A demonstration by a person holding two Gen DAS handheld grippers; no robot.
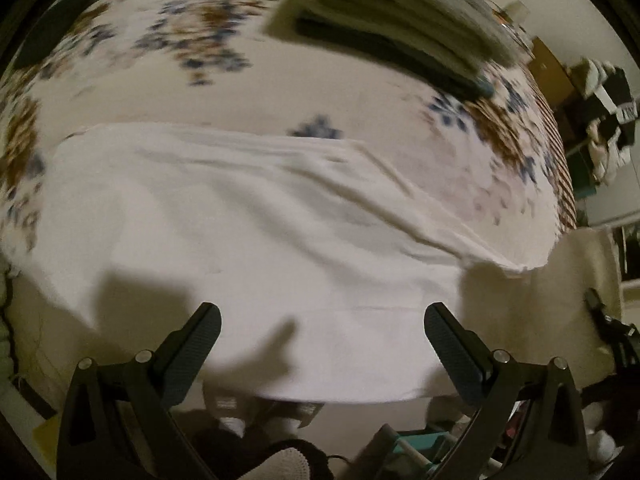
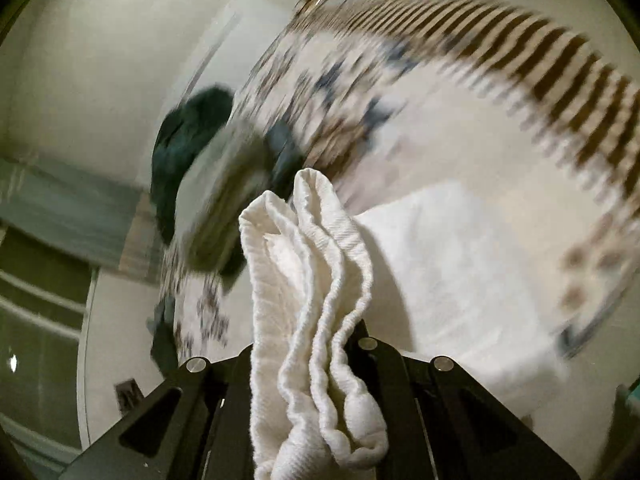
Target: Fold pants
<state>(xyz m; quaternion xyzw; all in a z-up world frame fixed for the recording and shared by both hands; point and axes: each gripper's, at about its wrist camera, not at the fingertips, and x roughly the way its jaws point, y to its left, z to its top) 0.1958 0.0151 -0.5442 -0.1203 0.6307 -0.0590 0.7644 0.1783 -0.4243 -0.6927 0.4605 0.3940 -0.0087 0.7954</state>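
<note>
Right gripper [image 2: 316,344] pinches a bunched edge of the white pants [image 2: 452,276], which lie across the floral bed [image 1: 240,92]; left gripper [image 1: 322,344] hangs spread above them, holding nothing

Dim, warm-yellow indoor light in both views; dark vignette ringed each fisheye frame, straight lines bowed hard toward edges. Left wrist view: motion blur over floral bedspread [image 1: 168,40] and folded stack [image 1: 392,20] far beyond fingertips — soft grey shadows fell on white pants [image 1: 260,220] just ahead of fingers [image 1: 196,344]. Right wrist view: heavy streaking everywhere past fingers, only white waistband [image 2: 316,280] between them stayed sharp — no glare.
</note>
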